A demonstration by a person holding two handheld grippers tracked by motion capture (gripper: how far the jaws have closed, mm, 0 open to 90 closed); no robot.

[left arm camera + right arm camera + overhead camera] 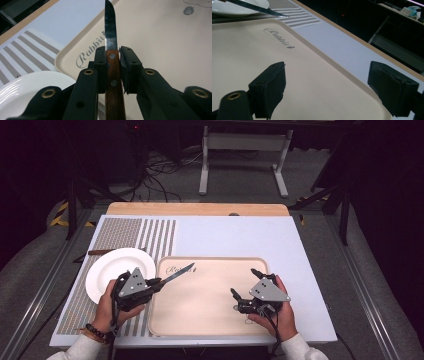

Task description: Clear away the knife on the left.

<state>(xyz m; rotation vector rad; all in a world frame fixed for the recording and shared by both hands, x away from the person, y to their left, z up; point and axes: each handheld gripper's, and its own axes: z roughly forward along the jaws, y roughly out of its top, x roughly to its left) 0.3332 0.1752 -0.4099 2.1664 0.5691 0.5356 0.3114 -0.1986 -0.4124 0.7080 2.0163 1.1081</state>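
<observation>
Left gripper [150,286] clamps the knife [111,37] over the beige tray [210,320]; right gripper [246,285] gapes empty; behind, probably dark cabled floor.

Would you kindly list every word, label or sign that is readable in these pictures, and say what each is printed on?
"Rabbit": grey script printed on the beige tray, near its far left corner; clearest in the right gripper view, partly hidden by the knife in the left gripper view.
Small dark round mark with tiny lettering on the tray: too small to read.
Knife, white plate and striped mat: no text to be seen.
</observation>
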